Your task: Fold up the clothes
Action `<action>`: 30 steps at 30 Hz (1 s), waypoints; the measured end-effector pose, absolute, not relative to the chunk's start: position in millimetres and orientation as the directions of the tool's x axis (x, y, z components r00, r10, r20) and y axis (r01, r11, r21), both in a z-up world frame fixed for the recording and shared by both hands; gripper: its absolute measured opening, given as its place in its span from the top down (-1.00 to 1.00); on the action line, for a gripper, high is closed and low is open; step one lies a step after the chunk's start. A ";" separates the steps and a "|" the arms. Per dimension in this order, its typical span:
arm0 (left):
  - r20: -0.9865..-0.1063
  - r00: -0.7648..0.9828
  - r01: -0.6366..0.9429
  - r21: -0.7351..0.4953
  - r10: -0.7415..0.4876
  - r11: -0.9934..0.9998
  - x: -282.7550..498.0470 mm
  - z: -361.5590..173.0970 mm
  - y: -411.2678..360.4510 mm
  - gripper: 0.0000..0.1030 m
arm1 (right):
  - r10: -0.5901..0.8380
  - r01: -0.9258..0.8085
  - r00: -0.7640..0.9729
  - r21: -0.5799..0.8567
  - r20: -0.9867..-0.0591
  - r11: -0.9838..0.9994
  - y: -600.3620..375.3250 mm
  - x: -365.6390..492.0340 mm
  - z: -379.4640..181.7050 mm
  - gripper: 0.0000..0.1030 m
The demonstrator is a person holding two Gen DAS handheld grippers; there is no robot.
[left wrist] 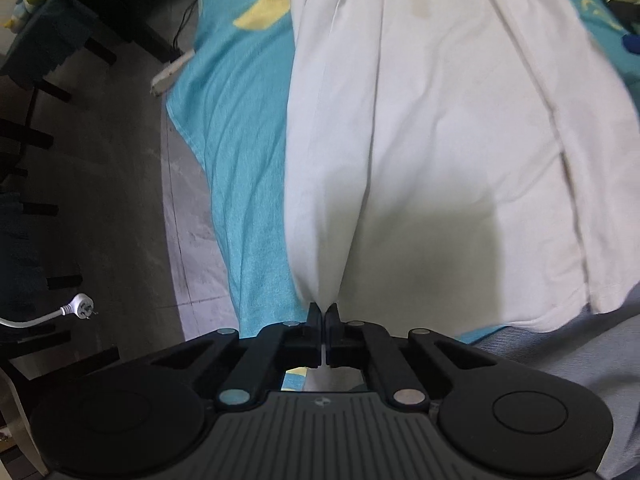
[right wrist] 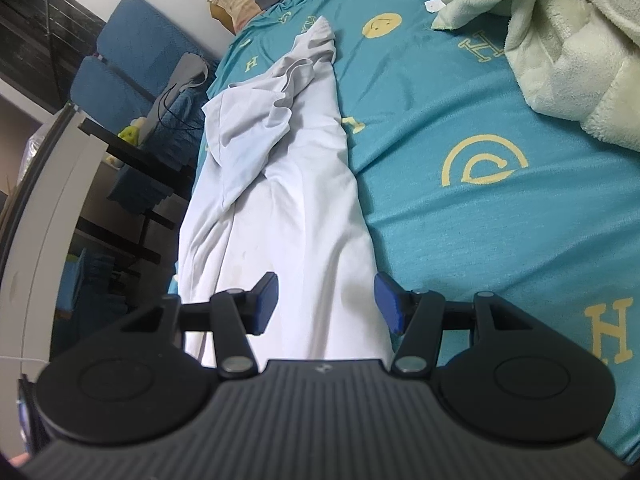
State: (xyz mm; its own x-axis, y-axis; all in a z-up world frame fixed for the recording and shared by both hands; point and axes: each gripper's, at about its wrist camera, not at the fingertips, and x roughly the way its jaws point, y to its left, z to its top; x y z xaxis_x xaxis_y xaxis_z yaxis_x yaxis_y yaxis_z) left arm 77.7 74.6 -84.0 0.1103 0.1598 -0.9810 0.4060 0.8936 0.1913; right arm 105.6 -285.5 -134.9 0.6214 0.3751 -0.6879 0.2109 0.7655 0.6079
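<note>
Left gripper (left wrist: 323, 310) pointing steeply down, jaws clamped on pinched fold of white cotton garment (left wrist: 420, 140), lower centre. Right gripper (right wrist: 326, 304) angled down, blue pads (right wrist: 267, 300) apart above same smooth, creased cloth; teal printed bedsheet (right wrist: 460, 120) beneath.

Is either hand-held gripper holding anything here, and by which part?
The left hand-held gripper pinches the white garment at its near edge; the right hand-held gripper is open, holding nothing.

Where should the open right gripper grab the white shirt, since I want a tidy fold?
Probably the shirt's near hem edge beside the teal sheet, coming from above: the right gripper hovers open over it, where the cloth lies flat.
</note>
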 end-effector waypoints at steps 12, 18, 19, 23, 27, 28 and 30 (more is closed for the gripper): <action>-0.973 0.214 0.461 0.026 -0.083 0.887 17.4 18.2 -13.5 0.99 | 0.370 0.243 0.646 0.639 -0.668 0.730 -301.5 96.7 -131.8 -0.10; -0.969 0.155 0.439 -0.109 -0.194 0.892 10.4 -45.5 -45.7 0.99 | 0.373 0.248 0.646 0.645 -0.666 0.723 -304.8 96.9 -133.0 -0.10; -0.966 0.145 0.422 -0.134 -0.213 0.897 13.4 -57.5 -46.3 0.99 | 0.374 0.247 0.643 0.644 -0.668 0.724 -304.5 97.1 -133.4 -0.10; -0.960 0.144 0.408 -0.162 -0.239 0.898 21.6 -99.2 -48.4 0.97 | 0.385 0.232 0.622 0.630 -0.682 0.741 -300.7 98.9 -137.6 -0.10; -0.956 0.168 0.408 -0.153 -0.239 0.900 22.9 -115.0 -42.5 0.67 | 0.384 0.223 0.602 0.609 -0.700 0.761 -296.9 98.8 -141.4 -0.10; -0.953 0.188 0.412 -0.141 -0.236 0.900 22.2 -112.9 -40.0 0.58 | 0.386 0.220 0.598 0.607 -0.702 0.763 -296.7 98.1 -142.6 -0.10; -0.938 0.241 0.389 -0.143 -0.250 0.910 22.1 -104.8 -28.9 0.19 | 0.388 0.216 0.592 0.603 -0.707 0.768 -295.7 97.1 -144.8 -0.10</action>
State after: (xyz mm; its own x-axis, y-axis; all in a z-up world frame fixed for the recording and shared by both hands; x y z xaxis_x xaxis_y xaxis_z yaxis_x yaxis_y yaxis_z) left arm 22.1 -28.9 -104.8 0.2410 -0.2501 -0.9377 0.3895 0.9099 -0.1426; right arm 97.1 -295.7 -144.8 0.5916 0.3881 -0.7067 0.2164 0.7679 0.6029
